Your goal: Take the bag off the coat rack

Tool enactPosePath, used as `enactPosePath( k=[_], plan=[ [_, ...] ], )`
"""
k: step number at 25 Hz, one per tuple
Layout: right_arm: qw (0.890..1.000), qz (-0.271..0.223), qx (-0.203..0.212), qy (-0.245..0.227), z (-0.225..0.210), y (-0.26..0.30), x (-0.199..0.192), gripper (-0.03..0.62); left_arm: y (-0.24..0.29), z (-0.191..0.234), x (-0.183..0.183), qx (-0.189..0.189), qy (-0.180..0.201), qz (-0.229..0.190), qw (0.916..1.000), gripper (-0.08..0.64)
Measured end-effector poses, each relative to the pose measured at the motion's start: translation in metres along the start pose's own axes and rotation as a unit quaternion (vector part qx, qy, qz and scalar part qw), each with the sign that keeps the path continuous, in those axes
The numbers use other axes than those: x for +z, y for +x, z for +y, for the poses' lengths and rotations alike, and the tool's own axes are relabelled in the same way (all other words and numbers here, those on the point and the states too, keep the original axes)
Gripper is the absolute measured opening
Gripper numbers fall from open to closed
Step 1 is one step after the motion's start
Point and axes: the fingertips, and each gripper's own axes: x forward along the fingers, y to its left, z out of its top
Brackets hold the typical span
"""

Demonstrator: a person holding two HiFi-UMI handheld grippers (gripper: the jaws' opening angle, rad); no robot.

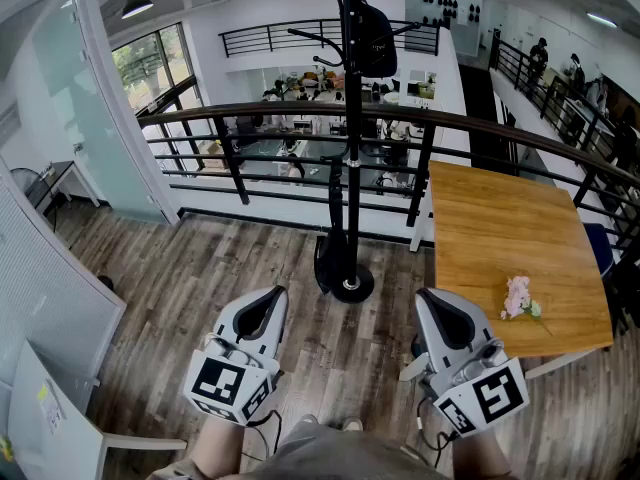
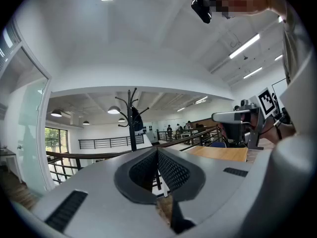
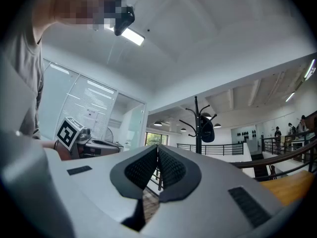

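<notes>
A black coat rack (image 1: 351, 138) stands by the railing, its round base (image 1: 352, 286) on the wood floor. A black bag (image 1: 374, 38) hangs from an upper hook on the right side of the pole. The same bag (image 2: 135, 119) shows small in the left gripper view, and the bag (image 3: 207, 130) also hangs right of the pole in the right gripper view. My left gripper (image 1: 272, 298) and right gripper (image 1: 432, 300) are held low, well short of the rack, one on each side of it. Both are shut with nothing between the jaws.
A black metal railing (image 1: 250, 113) runs behind the rack, with a drop to a lower floor beyond. A wooden table (image 1: 510, 238) carrying pink flowers (image 1: 518, 297) stands at the right. A second dark item (image 1: 328, 253) hangs low on the pole.
</notes>
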Motion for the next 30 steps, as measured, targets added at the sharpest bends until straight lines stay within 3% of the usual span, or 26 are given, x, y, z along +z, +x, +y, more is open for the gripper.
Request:
enactPosePath(
  k=[16,21,22,23,24,25,30],
  plan=[
    [1.0,0.01,-0.003,0.013,-0.028,0.001,-0.016,0.031,0.033,-0.016,-0.001,-0.016,0.007,0.007,0.9998,0.017],
    [0.999,0.001,-0.014,0.032,-0.033,-0.001,-0.027,0.034,0.04,-0.012,-0.006,0.019,0.0,-0.007,0.9998,0.018],
    [0.999,-0.005,-0.021,0.037,-0.037,0.001,-0.027,0.044,0.041,-0.008,-0.006,0.034,0.0,-0.01,0.9994,0.02],
    [0.999,-0.012,-0.026,0.041,-0.04,0.004,-0.026,0.105,0.042,-0.002,-0.005,0.047,0.001,-0.012,0.9988,0.041],
    [0.998,-0.017,-0.03,0.044,-0.043,0.008,-0.026,0.171,0.042,0.004,-0.005,0.056,0.001,-0.011,0.9984,0.103],
    [0.998,-0.022,-0.032,0.045,-0.046,0.012,-0.025,0.191,0.043,0.01,-0.006,0.061,0.001,-0.008,0.9981,0.165],
    [0.999,-0.017,-0.031,0.038,-0.057,0.038,-0.032,0.207,0.057,0.033,-0.017,0.067,0.004,0.007,0.9977,0.178]
  ],
)
